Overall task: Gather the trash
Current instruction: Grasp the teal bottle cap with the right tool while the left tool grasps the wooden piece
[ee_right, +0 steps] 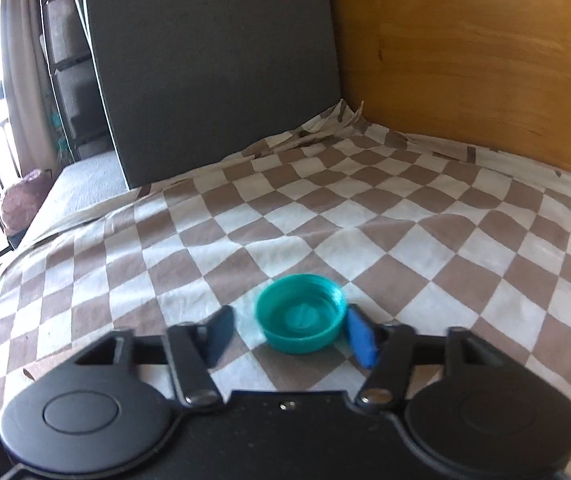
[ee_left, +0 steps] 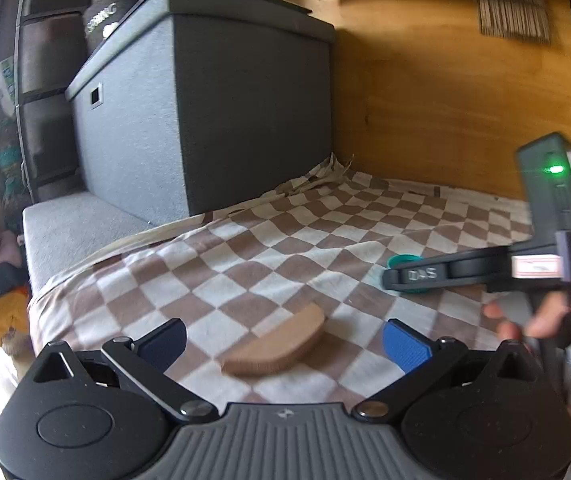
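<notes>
- Teal cap (ee_right: 300,313) lies open side up on your checkered cloth (ee_right: 405,216), in the near middle of the right wrist view.
- Your right gripper (ee_right: 291,338) straddles it: right pad (ee_right: 361,338) at or just beside the cap's rim, left pad (ee_right: 219,334) apart from it with a gap. Not clamped, jaws part open around the cap.
- From the left wrist view the same cap (ee_left: 404,259) peeks out behind the right gripper's (ee_left: 395,278) finger, with your hand (ee_left: 545,320) on its handle.
- Brown half-round piece (ee_left: 275,342) lies flat on the cloth, between and just ahead of your left gripper's (ee_left: 285,344) pads. Jaws spread wide, touching nothing.
- Dark grey box (ee_left: 221,112) stands at the cloth's far left edge; wooden panel (ee_left: 445,92) runs behind it.
</notes>
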`<state>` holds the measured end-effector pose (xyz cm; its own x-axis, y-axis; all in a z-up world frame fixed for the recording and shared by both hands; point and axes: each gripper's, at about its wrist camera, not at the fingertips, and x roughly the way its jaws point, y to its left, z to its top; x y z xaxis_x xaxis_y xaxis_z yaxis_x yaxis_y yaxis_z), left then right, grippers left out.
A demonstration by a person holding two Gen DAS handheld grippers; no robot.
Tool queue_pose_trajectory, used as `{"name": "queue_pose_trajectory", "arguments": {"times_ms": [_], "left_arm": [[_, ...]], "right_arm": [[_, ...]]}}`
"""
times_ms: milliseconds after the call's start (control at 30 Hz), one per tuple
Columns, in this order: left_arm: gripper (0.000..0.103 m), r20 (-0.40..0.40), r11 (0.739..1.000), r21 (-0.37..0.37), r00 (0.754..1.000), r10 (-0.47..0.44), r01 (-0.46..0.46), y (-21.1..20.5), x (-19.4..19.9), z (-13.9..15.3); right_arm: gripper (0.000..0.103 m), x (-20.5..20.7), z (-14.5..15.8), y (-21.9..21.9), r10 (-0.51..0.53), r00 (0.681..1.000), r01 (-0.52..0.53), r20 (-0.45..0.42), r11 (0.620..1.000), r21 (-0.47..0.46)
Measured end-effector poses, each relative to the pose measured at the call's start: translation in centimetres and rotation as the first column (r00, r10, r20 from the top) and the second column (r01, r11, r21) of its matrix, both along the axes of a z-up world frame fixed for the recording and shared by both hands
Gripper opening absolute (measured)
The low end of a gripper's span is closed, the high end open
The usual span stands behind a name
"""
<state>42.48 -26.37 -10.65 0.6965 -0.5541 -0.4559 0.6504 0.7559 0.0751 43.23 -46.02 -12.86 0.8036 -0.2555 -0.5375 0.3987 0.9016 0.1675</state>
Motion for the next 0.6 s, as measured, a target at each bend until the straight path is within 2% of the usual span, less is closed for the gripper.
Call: {"name": "queue_pose_trajectory", "arguments": {"times_ms": [33, 167, 267, 300, 367, 500, 600], "left_arm": [[0.102, -0.007, 1.000, 0.004, 1.000, -0.002, 0.002, -0.4, 0.7, -0.1], [0.101, -0.047, 1.000, 0.024, 0.999, -0.011, 0.013, -1.6, 2.7, -0.7], [0.089, -0.116, 0.998, 0.066, 0.993, -0.003, 0.011, -2.1, 3.7, -1.5], [0.083, -0.142, 0.997, 0.076, 0.990, 0.001, 0.009, -2.1, 3.8, -1.8], [0.080, -0.162, 0.998, 0.066, 0.987, 0.003, 0.007, -1.7, 3.2, -2.1], [0.077, -0.209, 0.995, 0.039, 0.975, -0.081, 0.091, -1.3, 1.4, -1.8], [0.065, -0.220, 0.987, 0.038, 0.965, -0.145, 0.157, -1.8, -0.1, -1.5]], "right_arm": [[0.050, -0.1, 0.0, 0.0, -0.007, 1.000, 0.007, 0.001, 1.000, 0.002], [0.049, -0.2, -0.1, -0.2, 0.005, 1.000, -0.006, 0.022, 1.000, 0.031], [0.049, -0.4, 0.0, -0.3, 0.022, 0.999, -0.024, 0.031, 0.999, 0.041], [0.049, -0.5, 0.0, -0.3, 0.027, 0.999, -0.028, 0.033, 0.999, 0.044], [0.049, -0.6, 0.1, -0.3, 0.030, 0.999, -0.032, 0.036, 0.999, 0.045], [0.049, -1.2, 0.4, -0.5, 0.032, 0.998, -0.034, 0.046, 0.999, 0.034], [0.049, -1.7, 0.5, -0.9, 0.021, 0.999, -0.023, 0.049, 0.999, 0.034]]}}
